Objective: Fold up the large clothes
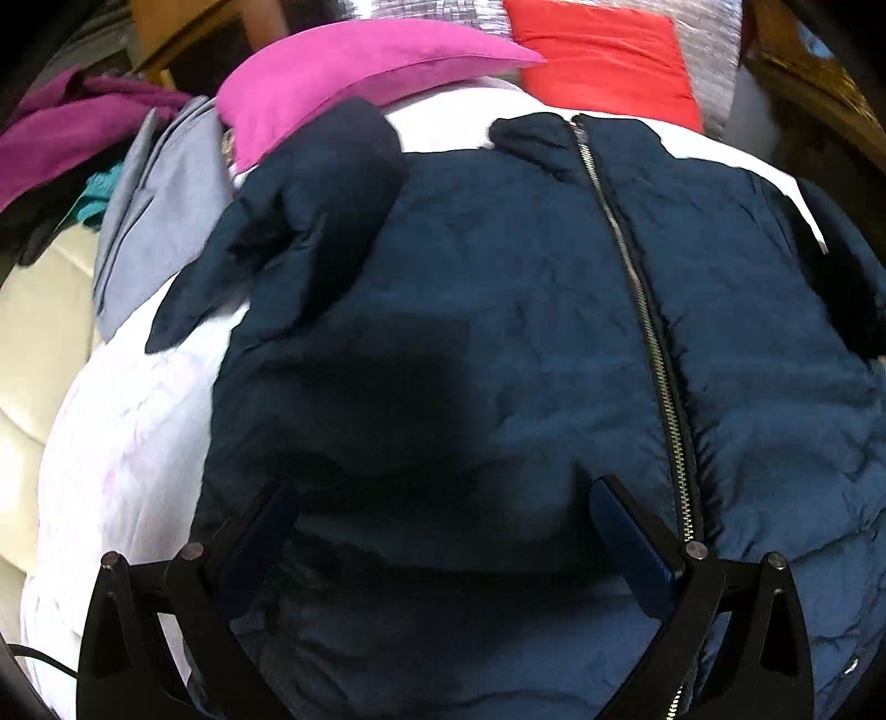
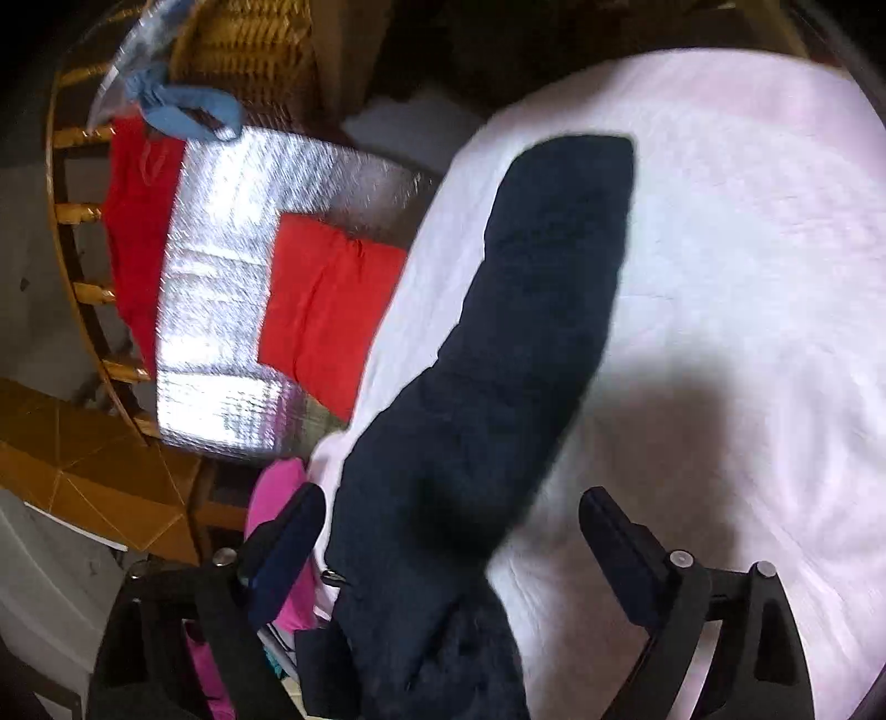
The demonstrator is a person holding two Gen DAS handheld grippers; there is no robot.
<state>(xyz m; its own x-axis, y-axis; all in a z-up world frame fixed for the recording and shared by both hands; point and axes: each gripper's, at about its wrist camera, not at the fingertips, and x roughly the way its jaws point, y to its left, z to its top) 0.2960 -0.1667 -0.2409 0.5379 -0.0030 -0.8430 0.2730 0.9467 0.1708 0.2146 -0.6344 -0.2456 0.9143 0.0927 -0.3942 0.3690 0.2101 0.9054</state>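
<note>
A dark navy zip-up jacket (image 1: 498, 332) lies front up on a white sheet (image 1: 127, 432), its silver zipper (image 1: 637, 288) closed. Its left sleeve (image 1: 293, 232) is folded in over the body. My left gripper (image 1: 443, 498) is open, hovering over the jacket's lower front, empty. In the right wrist view the jacket's other sleeve (image 2: 526, 332) stretches out flat across the white sheet (image 2: 747, 277). My right gripper (image 2: 451, 509) is open just above the sleeve near the shoulder, holding nothing.
A pink cloth (image 1: 343, 72), a red cloth (image 1: 603, 61) and a grey-blue garment (image 1: 160, 221) lie beyond the jacket. A silver foil mat (image 2: 221, 288) with red cloths (image 2: 326, 310), a wooden rail (image 2: 83, 288) and a wicker basket (image 2: 249, 50) stand at the left.
</note>
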